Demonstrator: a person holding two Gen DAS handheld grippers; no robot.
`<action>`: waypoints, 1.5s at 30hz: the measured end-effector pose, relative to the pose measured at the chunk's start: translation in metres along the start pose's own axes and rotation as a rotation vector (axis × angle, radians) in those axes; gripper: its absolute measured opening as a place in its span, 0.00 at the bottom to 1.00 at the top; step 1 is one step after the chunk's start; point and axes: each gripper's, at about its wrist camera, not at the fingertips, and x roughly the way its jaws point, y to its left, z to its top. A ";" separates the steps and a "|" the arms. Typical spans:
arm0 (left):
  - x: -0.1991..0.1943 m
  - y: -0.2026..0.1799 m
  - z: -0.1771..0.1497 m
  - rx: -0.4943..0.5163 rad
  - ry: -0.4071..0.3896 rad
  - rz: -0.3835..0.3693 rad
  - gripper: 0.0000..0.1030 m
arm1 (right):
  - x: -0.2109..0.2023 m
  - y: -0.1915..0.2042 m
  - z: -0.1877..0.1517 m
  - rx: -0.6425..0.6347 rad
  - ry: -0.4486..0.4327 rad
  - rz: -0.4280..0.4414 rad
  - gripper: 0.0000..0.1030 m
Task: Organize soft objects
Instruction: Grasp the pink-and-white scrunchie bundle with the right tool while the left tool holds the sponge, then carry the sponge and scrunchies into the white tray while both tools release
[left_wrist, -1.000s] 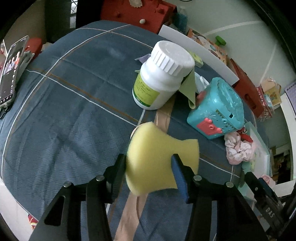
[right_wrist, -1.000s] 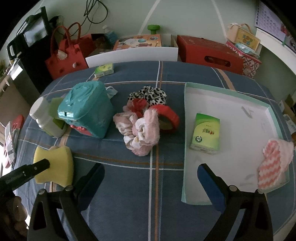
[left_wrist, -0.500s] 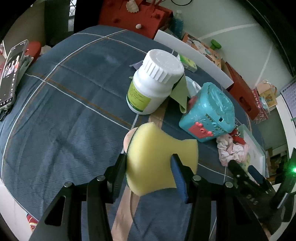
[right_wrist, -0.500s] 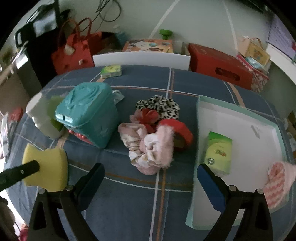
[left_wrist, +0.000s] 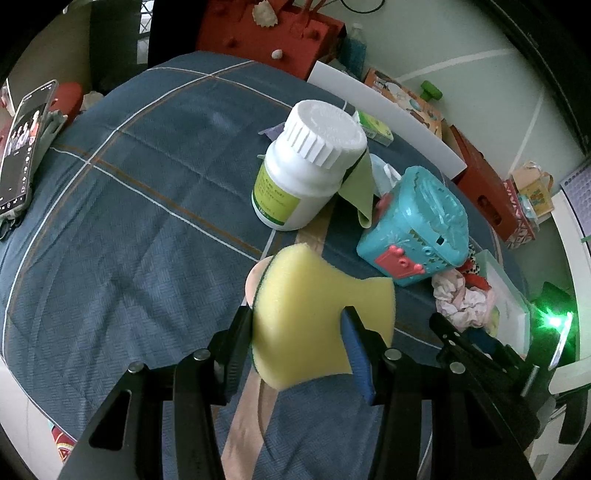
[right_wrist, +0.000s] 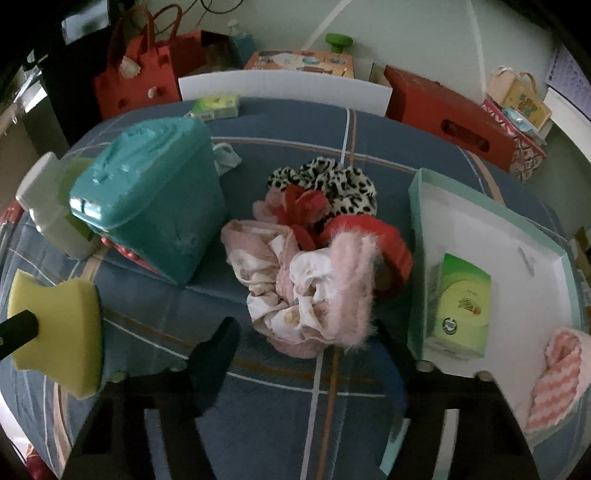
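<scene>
My left gripper (left_wrist: 299, 328) is shut on a yellow sponge (left_wrist: 314, 317) and holds it above the blue checked cloth; the sponge also shows at the left of the right wrist view (right_wrist: 55, 328). My right gripper (right_wrist: 306, 354) is open, just in front of a heap of scrunchies (right_wrist: 314, 280) in pink, red and leopard print. The heap shows small in the left wrist view (left_wrist: 461, 299). A white tray (right_wrist: 517, 229) at the right holds a green tissue pack (right_wrist: 461, 306) and a pink striped cloth (right_wrist: 557, 376).
A white pill bottle (left_wrist: 306, 177) and a teal plastic box (left_wrist: 417, 229) stand in the middle of the table; the box is left of the scrunchies (right_wrist: 151, 199). A phone (left_wrist: 18, 147) lies at the left edge. Red bags and boxes (right_wrist: 447, 122) stand behind the table.
My right gripper has moved forward and down toward the scrunchie heap. My left gripper has lifted the sponge a little and drifted right.
</scene>
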 end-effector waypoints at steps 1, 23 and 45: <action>0.001 0.000 0.000 0.000 0.002 0.000 0.49 | 0.001 0.001 0.000 -0.002 0.003 0.002 0.57; 0.003 0.001 -0.002 -0.006 0.002 0.013 0.49 | -0.017 -0.006 -0.003 0.060 -0.008 0.123 0.19; -0.020 -0.003 0.000 0.000 -0.057 -0.020 0.49 | -0.072 -0.019 -0.013 0.114 -0.160 0.170 0.12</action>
